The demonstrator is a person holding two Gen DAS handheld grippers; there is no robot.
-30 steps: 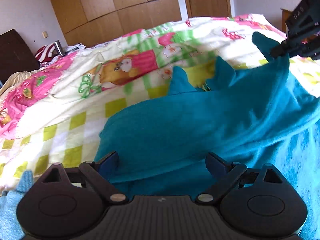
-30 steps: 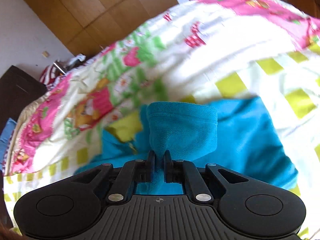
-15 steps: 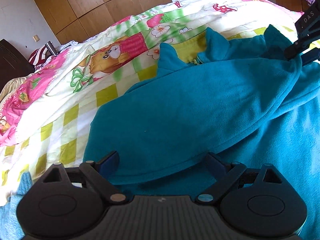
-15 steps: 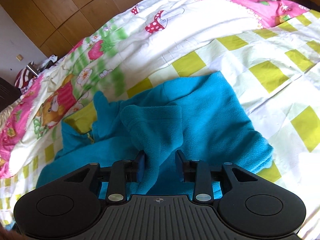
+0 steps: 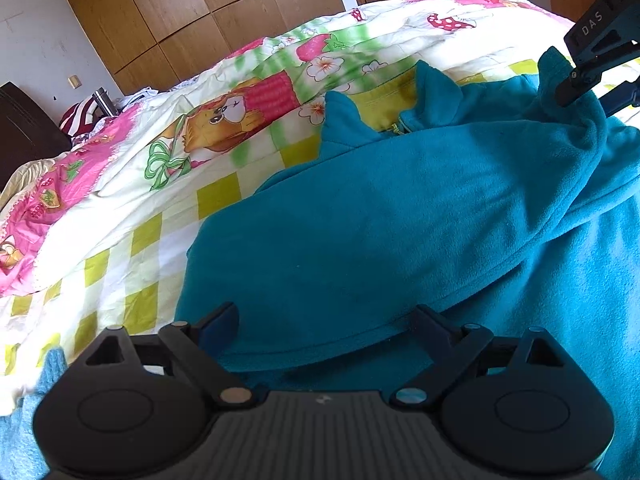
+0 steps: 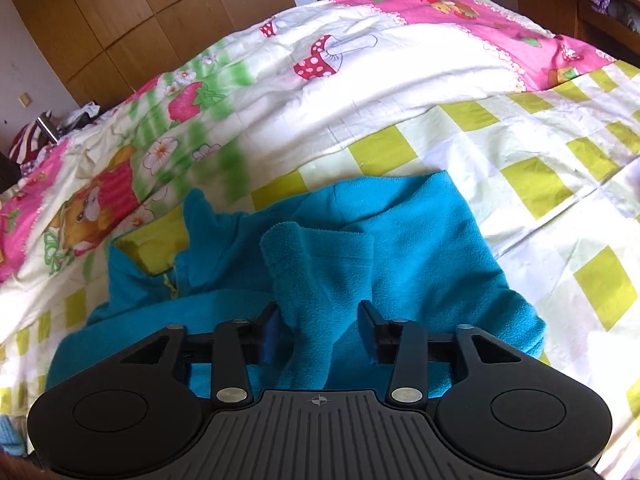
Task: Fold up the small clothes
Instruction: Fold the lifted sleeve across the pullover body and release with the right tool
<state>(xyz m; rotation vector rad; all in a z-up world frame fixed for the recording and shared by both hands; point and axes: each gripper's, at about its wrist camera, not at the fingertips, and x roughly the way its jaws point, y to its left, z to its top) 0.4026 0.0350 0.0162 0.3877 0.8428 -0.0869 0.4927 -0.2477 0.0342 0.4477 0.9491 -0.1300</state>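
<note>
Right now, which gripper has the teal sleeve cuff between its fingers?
The right gripper: the teal fleece sleeve cuff lies between its open fingers, no longer pinched. The left gripper is open wide over the jacket's folded body, gripping nothing.

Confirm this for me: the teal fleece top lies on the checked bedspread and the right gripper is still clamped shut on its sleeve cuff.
Not quite. The teal fleece top does lie on the checked bedspread, but the right gripper is open: the right wrist view shows its jaws spread apart with the sleeve cuff lying loose between them, no longer pinched.
</note>
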